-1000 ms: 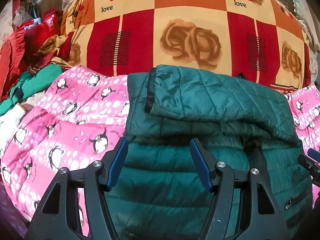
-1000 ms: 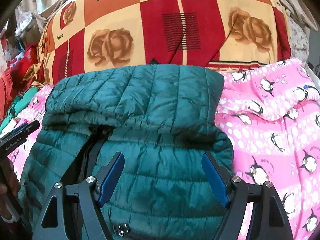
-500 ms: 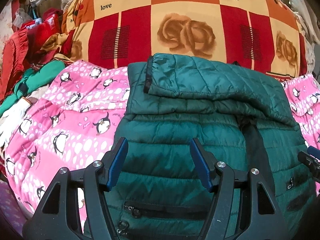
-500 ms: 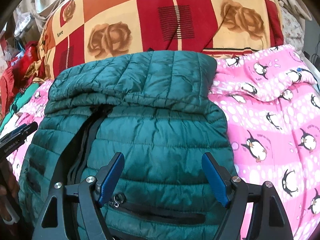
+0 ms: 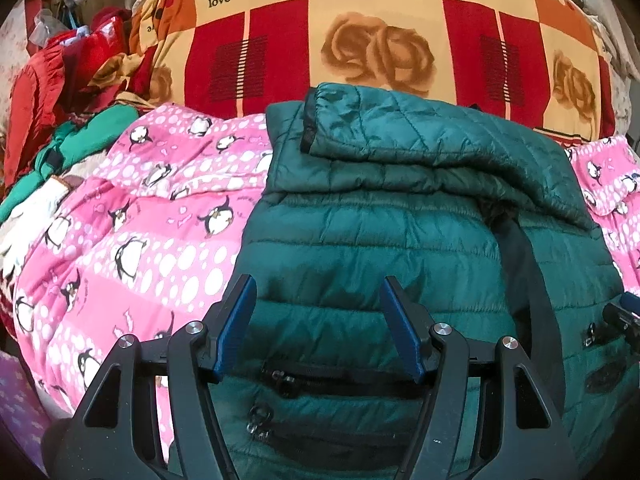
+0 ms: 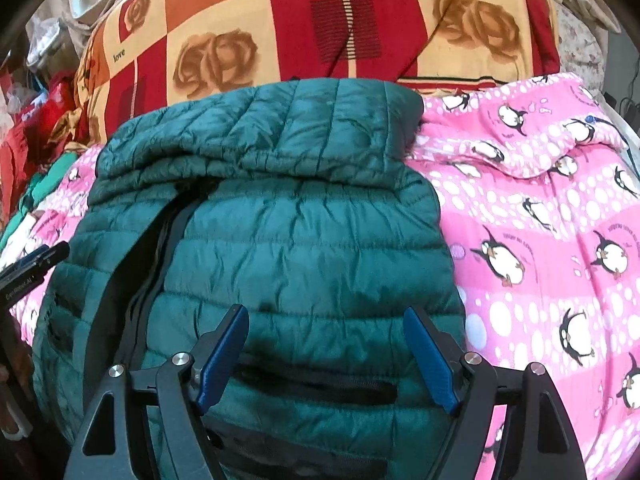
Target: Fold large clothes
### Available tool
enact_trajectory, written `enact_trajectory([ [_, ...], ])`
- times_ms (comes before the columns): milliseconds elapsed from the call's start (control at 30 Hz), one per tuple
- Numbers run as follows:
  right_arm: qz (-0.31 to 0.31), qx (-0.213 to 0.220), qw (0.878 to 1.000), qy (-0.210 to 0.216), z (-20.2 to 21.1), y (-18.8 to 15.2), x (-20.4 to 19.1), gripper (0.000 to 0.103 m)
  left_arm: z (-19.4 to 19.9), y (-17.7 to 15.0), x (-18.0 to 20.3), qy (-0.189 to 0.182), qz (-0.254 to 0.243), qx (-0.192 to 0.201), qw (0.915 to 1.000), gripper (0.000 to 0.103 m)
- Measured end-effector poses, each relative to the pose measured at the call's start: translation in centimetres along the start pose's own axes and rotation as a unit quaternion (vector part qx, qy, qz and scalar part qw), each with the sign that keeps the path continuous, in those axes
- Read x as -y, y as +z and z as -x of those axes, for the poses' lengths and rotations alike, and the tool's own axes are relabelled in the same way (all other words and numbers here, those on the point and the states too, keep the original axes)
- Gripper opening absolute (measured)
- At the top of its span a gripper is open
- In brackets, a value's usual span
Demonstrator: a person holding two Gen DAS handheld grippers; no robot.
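Though partly folded already, green puffer jacket (image 5: 372, 248) not finished; left wrist view first: lying front-up on pink penguin blanket (image 5: 132, 240), zipper (image 5: 528, 272) running down the front; sleeve (image 5: 432, 136) laid across the chest at the far end, cuff toward the blanket side; looks like both sleeves stacked there, second layer visible under the first, can't confirm; near hem with pocket zips (image 5: 332, 380) lying flat and unfolded. Left gripper (image 5: 320, 320) spread apart, nothing between the blue pads, hovering over the lower body of the jacket; no contact visible. Tip of right gripper (image 5: 624, 316) just in at the right edge. Checked rose quilt (image 5: 360, 20) bundled behind, pile of red and green clothes (image 5: 60, 100) off to the side.

Right wrist view: same jacket (image 6: 280, 240), other half; sleeve fold (image 6: 260, 136) across the top, collar end butting against the quilt (image 6: 320, 20); pocket zip (image 6: 320, 384) just below the pads. Right gripper (image 6: 326, 356) wide apart and empty, above the hem area; left gripper tip (image 6: 36, 264) at the left edge.

Judgement: sleeves-in step done; remaining: grab hem at both corners, fold bottom up over the sleeves, maybe one more fold, flatten; roughly halfway.
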State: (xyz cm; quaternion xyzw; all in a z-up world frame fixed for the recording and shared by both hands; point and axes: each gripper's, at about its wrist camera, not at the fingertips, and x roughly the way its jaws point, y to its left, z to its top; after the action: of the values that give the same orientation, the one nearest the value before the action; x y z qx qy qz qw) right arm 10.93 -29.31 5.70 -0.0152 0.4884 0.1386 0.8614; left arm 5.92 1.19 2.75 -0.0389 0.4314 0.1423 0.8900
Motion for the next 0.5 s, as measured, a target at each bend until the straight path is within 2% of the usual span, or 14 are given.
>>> enact_trajectory([
  [233,0.011,-0.007,1.0,-0.003,0.8,-1.8,-0.2,0.077,1.1,-1.5,-0.4,-0.001,-0.007,-0.006,1.0,0.064],
  [500,0.01,-0.007,1.0,-0.013,2.0,-3.3,-0.2,0.077,2.0,-3.4,-1.7,-0.036,0.006,-0.028,0.9989,0.064],
])
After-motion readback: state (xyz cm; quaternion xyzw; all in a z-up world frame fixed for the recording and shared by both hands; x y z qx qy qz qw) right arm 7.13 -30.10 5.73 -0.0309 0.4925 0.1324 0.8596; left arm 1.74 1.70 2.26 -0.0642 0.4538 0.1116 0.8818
